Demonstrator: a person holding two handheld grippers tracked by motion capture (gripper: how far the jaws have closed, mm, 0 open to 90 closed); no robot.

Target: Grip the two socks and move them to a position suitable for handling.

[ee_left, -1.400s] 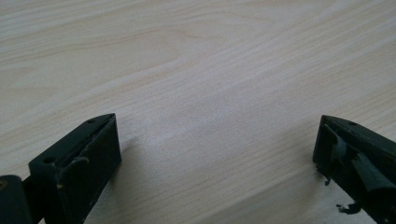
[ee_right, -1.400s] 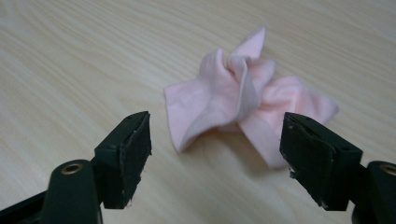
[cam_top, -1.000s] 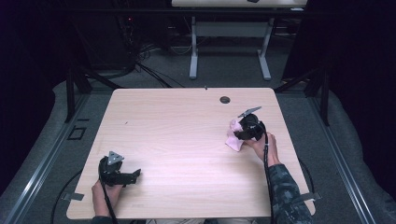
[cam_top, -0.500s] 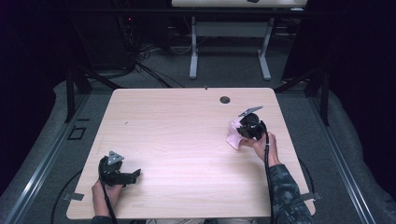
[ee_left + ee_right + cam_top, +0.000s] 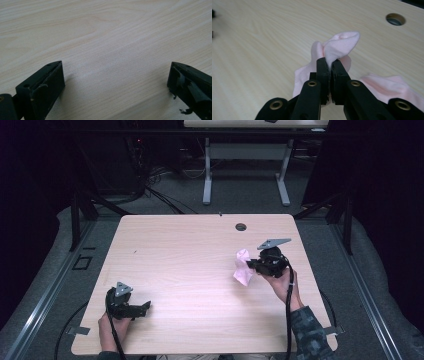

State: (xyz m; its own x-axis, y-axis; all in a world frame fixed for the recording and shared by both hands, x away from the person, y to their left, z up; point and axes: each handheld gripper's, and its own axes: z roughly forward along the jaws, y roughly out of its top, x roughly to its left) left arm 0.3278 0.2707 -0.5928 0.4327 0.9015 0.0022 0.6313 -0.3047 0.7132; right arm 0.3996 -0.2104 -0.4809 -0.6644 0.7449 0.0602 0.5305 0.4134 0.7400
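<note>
Right gripper has just been closing, and its jaws now clamp a fold of the pink cloth. In the right gripper view the two black jaws [no gap visible] sit almost together, with the pink cloth bunched up above them and more of it trailing to the lower right of the frame.

Compared with a second ago, the cloth lay flatter by the gripper at the right of the table; now one end is pulled up and most of the fabric hangs below the jaws, right of centre in the high view. My read: the pinch is done and the lift has begun. Whether the low end touches the wood, I can't tell.

Left gripper sits lower left in the high view, same spot as in the earlier frames. In the left gripper view its jaws stand wide apart with only bare table between them. Idle, holding nothing.

Count:
- grippers: 2, one per hand
- pink cloth: 1. The right gripper view shows two lobes, but they look like one piece, folded
- cable hole in the tabletop: 1, upper right of the table, above the cloth
- table in use: 1

Grip is on a thin fold, so slipping out is the risk to watch.
</note>
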